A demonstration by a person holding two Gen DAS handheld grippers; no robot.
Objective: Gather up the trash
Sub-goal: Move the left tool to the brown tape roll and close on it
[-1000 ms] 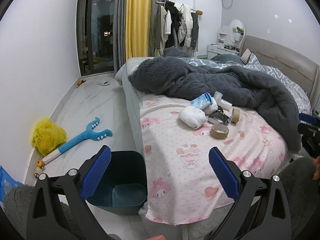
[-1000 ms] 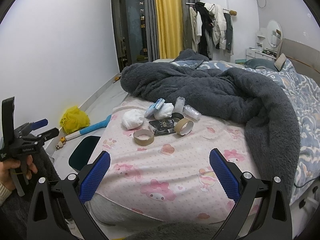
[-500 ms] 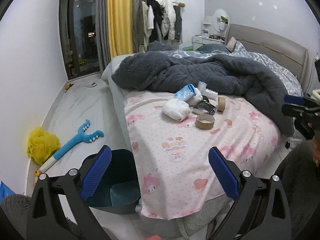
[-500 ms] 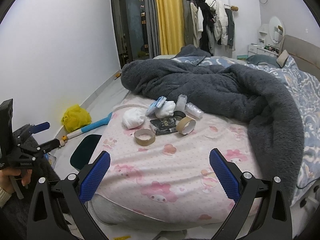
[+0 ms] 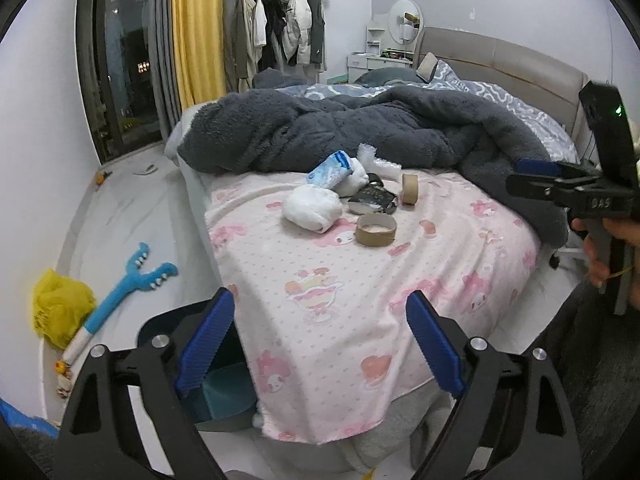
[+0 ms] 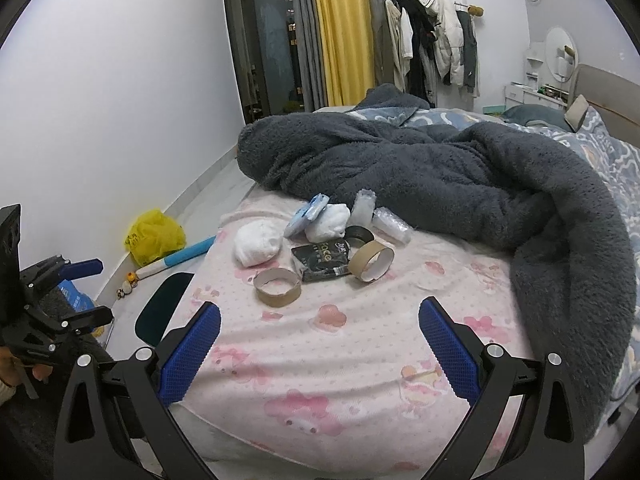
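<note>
Trash lies in a cluster on the pink bed sheet [image 6: 320,352]: a white crumpled wad [image 6: 258,243], a cardboard tape core [image 6: 277,286], a second core on edge [image 6: 371,266], a black wrapper [image 6: 322,261], a blue-white packet [image 6: 306,216] and clear plastic [image 6: 390,222]. The wad [image 5: 313,211] and core [image 5: 376,230] also show in the left wrist view. A dark teal bin [image 5: 218,376] stands on the floor by the bed corner. My left gripper [image 5: 320,344] is open above the bed edge. My right gripper [image 6: 320,354] is open, short of the trash.
A dark grey fleece blanket [image 6: 460,176] is heaped behind the trash. On the floor at left lie a yellow bag [image 5: 60,308] and a blue toy grabber [image 5: 124,296]. The white wall runs along the left.
Both grippers have moved closer to the bed and the trash cluster looks larger. The left view has swung right, so the right gripper shows more fully. Both stay open.
</note>
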